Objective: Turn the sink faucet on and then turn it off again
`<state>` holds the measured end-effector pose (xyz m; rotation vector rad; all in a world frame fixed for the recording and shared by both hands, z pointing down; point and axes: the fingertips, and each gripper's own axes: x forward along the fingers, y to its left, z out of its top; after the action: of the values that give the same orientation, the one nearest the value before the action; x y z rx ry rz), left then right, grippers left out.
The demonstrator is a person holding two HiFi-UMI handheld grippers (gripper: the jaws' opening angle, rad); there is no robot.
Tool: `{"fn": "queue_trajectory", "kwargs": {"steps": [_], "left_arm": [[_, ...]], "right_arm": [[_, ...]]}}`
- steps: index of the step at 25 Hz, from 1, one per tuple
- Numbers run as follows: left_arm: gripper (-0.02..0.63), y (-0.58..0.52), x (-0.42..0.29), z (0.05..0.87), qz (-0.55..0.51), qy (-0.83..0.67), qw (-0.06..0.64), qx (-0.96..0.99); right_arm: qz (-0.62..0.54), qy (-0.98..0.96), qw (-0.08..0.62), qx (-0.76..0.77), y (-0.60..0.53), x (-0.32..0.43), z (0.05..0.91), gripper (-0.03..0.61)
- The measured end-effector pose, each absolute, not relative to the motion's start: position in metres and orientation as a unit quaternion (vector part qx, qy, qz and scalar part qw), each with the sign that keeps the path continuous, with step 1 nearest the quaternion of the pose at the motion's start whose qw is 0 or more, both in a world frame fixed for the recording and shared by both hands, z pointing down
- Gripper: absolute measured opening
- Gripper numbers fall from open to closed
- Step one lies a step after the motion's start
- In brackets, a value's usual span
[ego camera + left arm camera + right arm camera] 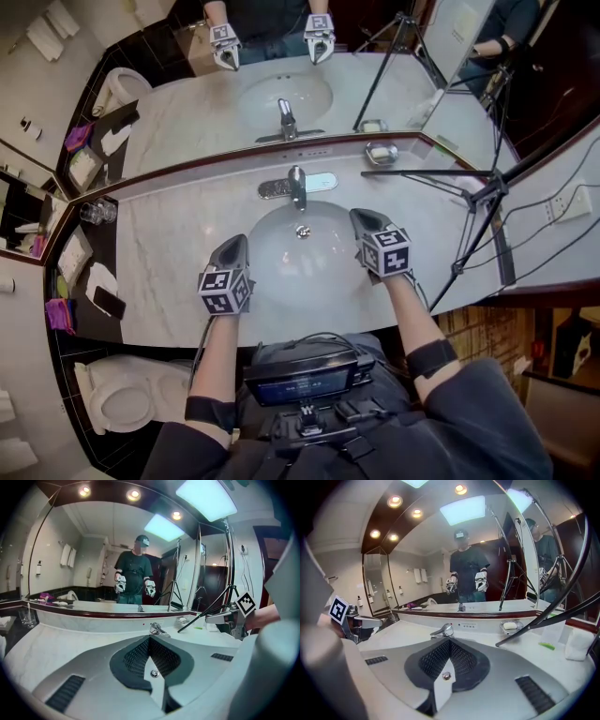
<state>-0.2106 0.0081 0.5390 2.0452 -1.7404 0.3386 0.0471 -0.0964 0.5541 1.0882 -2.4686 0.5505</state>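
Counter: a pale marble counter curves along a wall mirror; its front edge meets the person's body.
Sink: an oval sink sits mid-counter, its basin bare between the two grippers.
Faucet: the faucet stands at the sink's back rim, centred, touched by neither gripper.
Left gripper: the left gripper is over the sink's left front rim, jaws closed tip to tip and empty; the faucet is ahead, to its right.
Right gripper: the right gripper is over the right rim, jaws closed and empty; the faucet is ahead, to its left.
Open room: bare marble lies left of the sink.
Obstacles: a tripod stands on the counter's right side, one leg reaching toward the faucet; a soap dish is near the faucet, on its right, against the mirror; glasses are at the far left edge.
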Motion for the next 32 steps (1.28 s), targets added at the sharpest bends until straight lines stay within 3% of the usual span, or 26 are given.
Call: {"fn": "queue_trajectory", "kwargs": {"steps": [15, 17, 25, 32], "left_arm": [[0.003, -0.006, -0.206, 0.547, 0.159, -0.632, 0.172, 0.738], [0.031, -0.014, -0.199, 0.547, 0.178, -0.62, 0.157, 0.747], [0.192, -0.059, -0.153, 0.573, 0.344, -0.516, 0.027, 0.784], [0.202, -0.099, -0.124, 0.592, 0.478, -0.429, -0.13, 0.756]], "right_arm": [[0.195, -0.88, 0.199, 0.384, -0.102, 0.056, 0.556, 0.018], [0.197, -0.88, 0.199, 0.385, -0.103, 0.057, 0.557, 0.018], [0.207, -0.877, 0.197, 0.387, -0.103, 0.058, 0.568, 0.018], [0.22, -0.866, 0.205, 0.4, -0.098, 0.065, 0.585, 0.018]]}}
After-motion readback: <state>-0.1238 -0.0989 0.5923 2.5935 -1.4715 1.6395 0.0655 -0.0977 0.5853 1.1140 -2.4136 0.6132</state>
